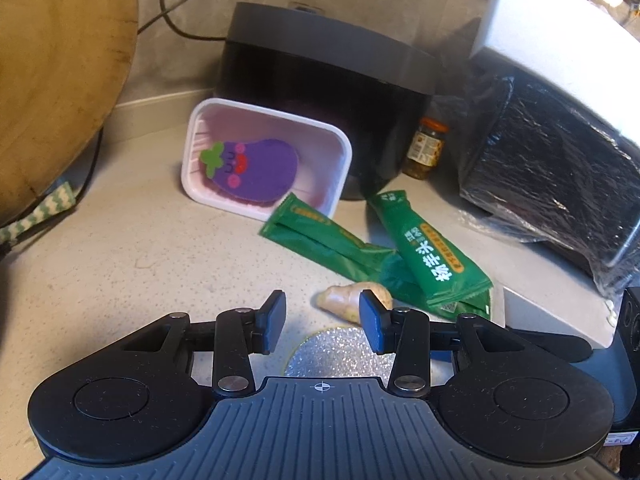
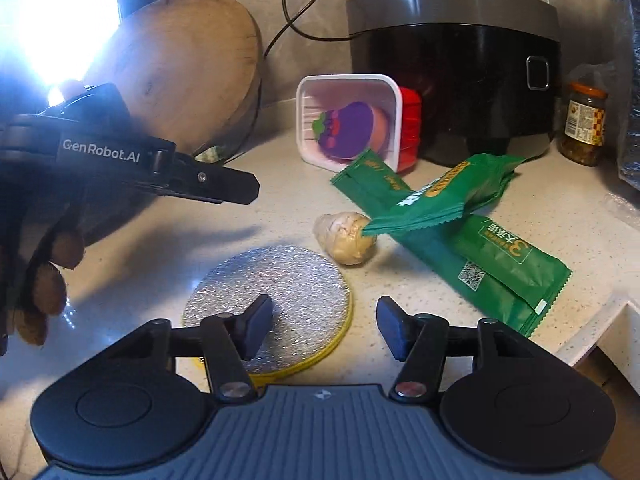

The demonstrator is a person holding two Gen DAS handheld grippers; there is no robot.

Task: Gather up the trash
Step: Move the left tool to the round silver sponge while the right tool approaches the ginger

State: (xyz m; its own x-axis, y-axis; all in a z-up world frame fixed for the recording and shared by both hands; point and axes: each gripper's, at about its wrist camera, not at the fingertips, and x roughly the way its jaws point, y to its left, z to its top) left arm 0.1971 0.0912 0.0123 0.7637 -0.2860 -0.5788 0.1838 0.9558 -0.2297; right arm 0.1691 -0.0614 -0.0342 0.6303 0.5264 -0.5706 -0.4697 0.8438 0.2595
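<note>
Green wrappers lie crossed on desk, touching ginger lump, near shiny round lid. Light, thin, crinkly, slippery; best pinched at flat sealed end. Left hand-held gripper apart, empty. Right hand-held gripper apart, empty.

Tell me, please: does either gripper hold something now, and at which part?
Nothing is held. The left gripper and the right gripper both stand open above the counter, with nothing between their pads.
</note>
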